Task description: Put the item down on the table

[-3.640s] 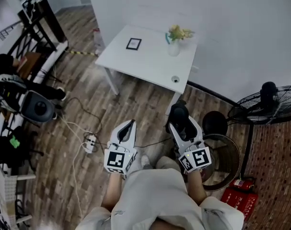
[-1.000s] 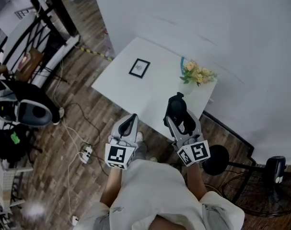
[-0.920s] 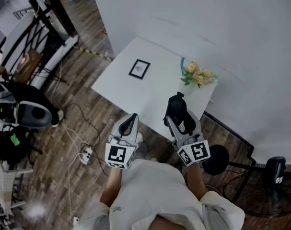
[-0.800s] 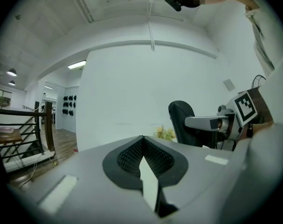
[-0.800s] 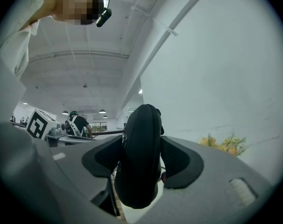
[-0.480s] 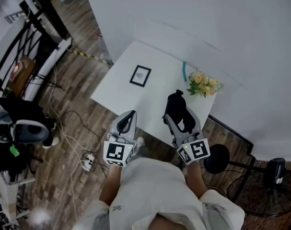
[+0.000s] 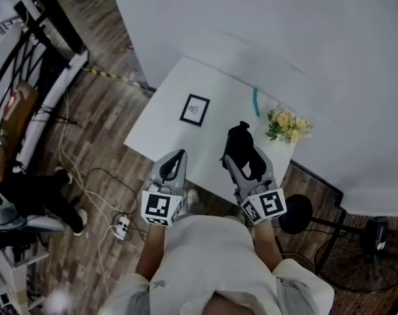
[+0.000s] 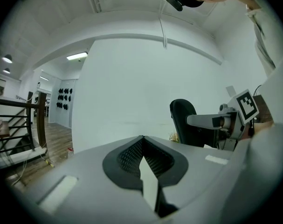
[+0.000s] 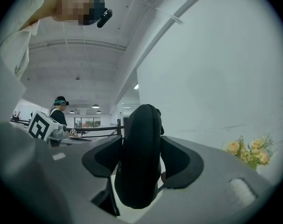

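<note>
Head camera looks steeply down on the table (image 7: 160,131); gripper cameras look level along their tongs, close behind

The tabletop (image 7: 162,131) is seen as plain white, as is the wall (image 7: 284,38). The item (image 7: 238,138) in the right gripper (image 7: 246,160) is black throughout. That gripper and the left gripper (image 7: 176,160) are finished in pale grey, with black, finely meshed pads on the jaws. Each marker cube is patterned with black squares on white. A small frame (image 7: 195,109) is edged in black round a pale centre. The flowers (image 7: 287,125) are coloured yellow and cream, and a strip (image 7: 256,102) is teal. The floor (image 7: 100,195) is patterned in brown wood planks, crossed by yellow-and-black striped tape (image 7: 110,76). The person's clothing (image 7: 212,261) is off-white.
</note>
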A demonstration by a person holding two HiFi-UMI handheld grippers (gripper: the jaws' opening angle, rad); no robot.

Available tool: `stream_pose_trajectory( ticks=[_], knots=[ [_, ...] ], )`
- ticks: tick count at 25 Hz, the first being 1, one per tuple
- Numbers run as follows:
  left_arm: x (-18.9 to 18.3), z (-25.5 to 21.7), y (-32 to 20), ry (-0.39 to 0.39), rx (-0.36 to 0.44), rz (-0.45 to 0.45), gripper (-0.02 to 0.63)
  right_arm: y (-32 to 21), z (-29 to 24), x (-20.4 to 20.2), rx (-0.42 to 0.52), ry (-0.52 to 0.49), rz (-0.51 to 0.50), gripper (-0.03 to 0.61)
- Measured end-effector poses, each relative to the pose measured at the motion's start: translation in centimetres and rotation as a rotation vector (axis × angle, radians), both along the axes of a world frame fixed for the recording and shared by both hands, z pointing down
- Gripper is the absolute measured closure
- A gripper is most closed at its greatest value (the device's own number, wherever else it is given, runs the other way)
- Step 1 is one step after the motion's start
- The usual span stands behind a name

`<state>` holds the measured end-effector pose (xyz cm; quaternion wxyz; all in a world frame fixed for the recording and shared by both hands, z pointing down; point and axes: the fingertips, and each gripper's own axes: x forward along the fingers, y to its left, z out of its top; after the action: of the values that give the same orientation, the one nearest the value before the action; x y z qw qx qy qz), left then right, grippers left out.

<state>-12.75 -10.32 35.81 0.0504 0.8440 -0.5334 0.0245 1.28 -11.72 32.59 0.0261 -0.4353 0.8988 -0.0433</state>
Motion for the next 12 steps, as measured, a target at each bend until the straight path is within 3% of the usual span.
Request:
stream_pose_trajectory(
  ticks=[12],
  knots=[
    [-2.3,2.0,-3.4,0.028,-0.043,0.049,0.595,-2.6,1.2,-2.6,-0.039,0.032,0.039,0.318]
  ],
)
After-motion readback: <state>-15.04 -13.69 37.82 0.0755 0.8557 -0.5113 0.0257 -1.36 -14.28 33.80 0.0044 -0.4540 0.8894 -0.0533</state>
